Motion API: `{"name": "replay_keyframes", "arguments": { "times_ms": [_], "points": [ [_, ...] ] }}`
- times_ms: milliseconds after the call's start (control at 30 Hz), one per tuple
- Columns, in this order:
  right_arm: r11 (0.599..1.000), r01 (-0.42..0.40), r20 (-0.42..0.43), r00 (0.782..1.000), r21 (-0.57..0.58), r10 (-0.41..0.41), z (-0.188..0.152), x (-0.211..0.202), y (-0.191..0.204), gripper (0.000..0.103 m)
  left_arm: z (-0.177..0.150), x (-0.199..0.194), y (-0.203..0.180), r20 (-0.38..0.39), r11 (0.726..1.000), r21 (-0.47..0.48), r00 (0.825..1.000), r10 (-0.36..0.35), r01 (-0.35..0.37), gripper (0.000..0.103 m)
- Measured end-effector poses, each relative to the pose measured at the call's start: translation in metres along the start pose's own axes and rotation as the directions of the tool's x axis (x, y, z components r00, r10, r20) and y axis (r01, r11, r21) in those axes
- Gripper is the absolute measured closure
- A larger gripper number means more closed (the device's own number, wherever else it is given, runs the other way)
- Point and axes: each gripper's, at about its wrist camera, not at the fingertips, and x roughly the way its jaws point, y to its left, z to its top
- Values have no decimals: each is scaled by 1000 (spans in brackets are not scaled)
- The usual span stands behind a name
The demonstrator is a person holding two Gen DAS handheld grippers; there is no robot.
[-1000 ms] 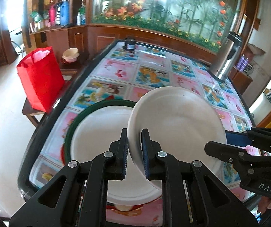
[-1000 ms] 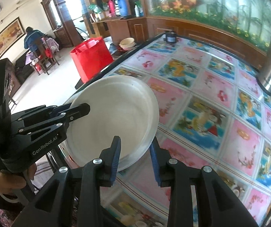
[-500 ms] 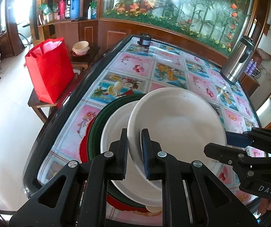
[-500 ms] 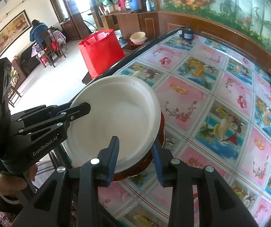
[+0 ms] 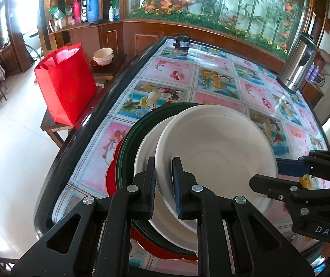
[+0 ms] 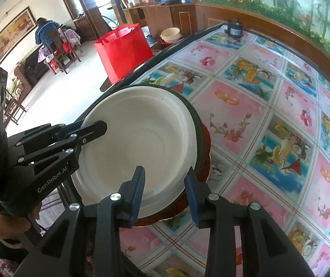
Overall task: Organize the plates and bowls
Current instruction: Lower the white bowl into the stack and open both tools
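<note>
A white plate point(image 5: 215, 147) point(image 6: 139, 143) is tilted above a stack on the table: another white plate point(image 5: 145, 152), a dark green plate point(image 5: 128, 143) point(image 6: 198, 127) and a red plate point(image 5: 113, 170) point(image 6: 207, 147) at the bottom. My left gripper point(image 5: 163, 183) is shut on the near rim of the top white plate. It also shows in the right wrist view point(image 6: 95, 128). My right gripper point(image 6: 165, 191) is open, its jaws apart on either side of the plate's right rim. It also shows in the left wrist view point(image 5: 266, 180).
The table point(image 6: 268, 92) has a fruit-pattern cover and a dark raised edge. A steel thermos point(image 5: 297, 62) stands far right, a small black jar point(image 5: 183, 42) at the far end. A red bag point(image 5: 65, 83) and bowls point(image 5: 103, 55) sit on a side table left.
The held white plate has come down over the stack, which now shows the green and red plates beneath. The right gripper's jaws have opened wider off the rim.
</note>
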Motion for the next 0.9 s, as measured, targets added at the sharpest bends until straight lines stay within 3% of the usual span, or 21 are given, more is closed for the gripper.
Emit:
{"name": "replay_keyframes", "arguments": {
  "times_ms": [200, 267, 467, 633, 767, 833, 900],
  "points": [
    [1000, 4, 6, 1000, 3, -4, -2, -3, 1, 64, -2, 2, -2, 4, 1000, 5, 1000, 22, -22, 90],
    [1000, 4, 12, 1000, 5, -4, -3, -4, 1, 57, -3, 3, -1, 3, 1000, -2, 1000, 28, -28, 90],
    [1000, -2, 36, 999, 31, 1, -7, -9, -2, 51, -5, 2, 0, 14, 1000, -15, 1000, 26, -26, 87],
    [998, -5, 76, 997, 68, -1, -15, -13, -4, 39, -10, -9, -1, 77, 1000, -14, 997, 12, -11, 71],
    [996, 22, 125, 992, 89, -33, -23, -20, 1, 25, -16, -21, 0, 122, 999, -35, 992, 17, -13, 68],
    [995, 27, 149, 988, 100, -42, -28, -24, 3, 24, -17, -27, 1, 143, 998, -47, 989, 45, -39, 48],
    [992, 42, 188, 980, 122, -65, -33, -29, 4, 24, -21, -37, -3, 191, 994, -34, 976, 106, -102, 41]
  ]
}}
